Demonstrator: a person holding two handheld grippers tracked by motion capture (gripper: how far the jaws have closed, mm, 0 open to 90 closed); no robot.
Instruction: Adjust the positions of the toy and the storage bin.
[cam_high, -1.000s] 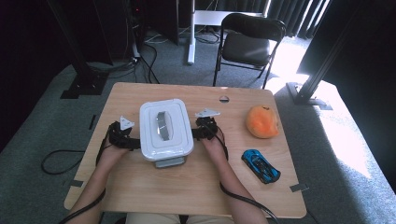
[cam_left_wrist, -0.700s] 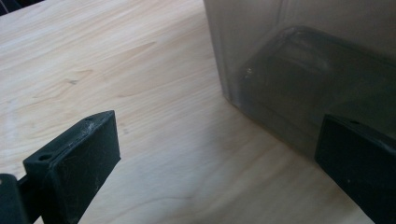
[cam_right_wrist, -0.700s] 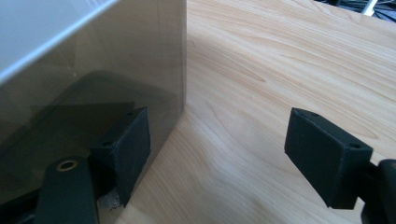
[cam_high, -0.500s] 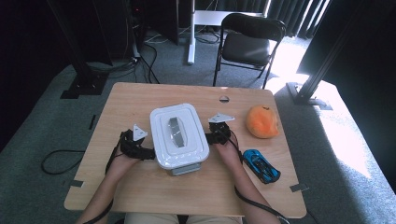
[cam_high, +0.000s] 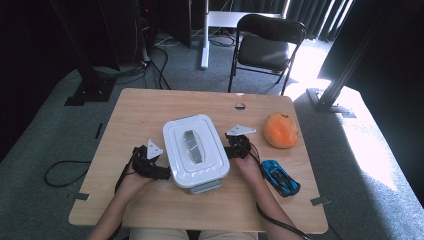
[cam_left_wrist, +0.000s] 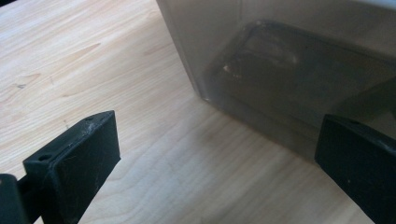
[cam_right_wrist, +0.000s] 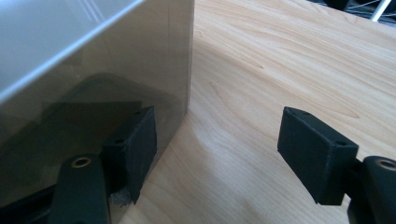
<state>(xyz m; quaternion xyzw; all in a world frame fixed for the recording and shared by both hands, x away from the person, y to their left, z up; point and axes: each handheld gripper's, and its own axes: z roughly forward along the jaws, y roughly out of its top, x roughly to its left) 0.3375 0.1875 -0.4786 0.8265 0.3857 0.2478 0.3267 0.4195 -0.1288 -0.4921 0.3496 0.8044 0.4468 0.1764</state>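
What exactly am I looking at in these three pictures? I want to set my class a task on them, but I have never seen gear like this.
A person sits at a wooden table and holds a hand tool with two black jaws in each hand. The wide picture comes from a camera above the table. The other two come from small cameras riding on the tools, looking along their jaws.

The left gripper and the right gripper sit at opposite sides of a lidded plastic box. In both close pictures the jaws stand apart beside the box's smoky wall; one right jaw lies against it. The right jaws have just been closing a little. Neither clamps anything.

Also on the table: an orange soft toy and a blue toy car.
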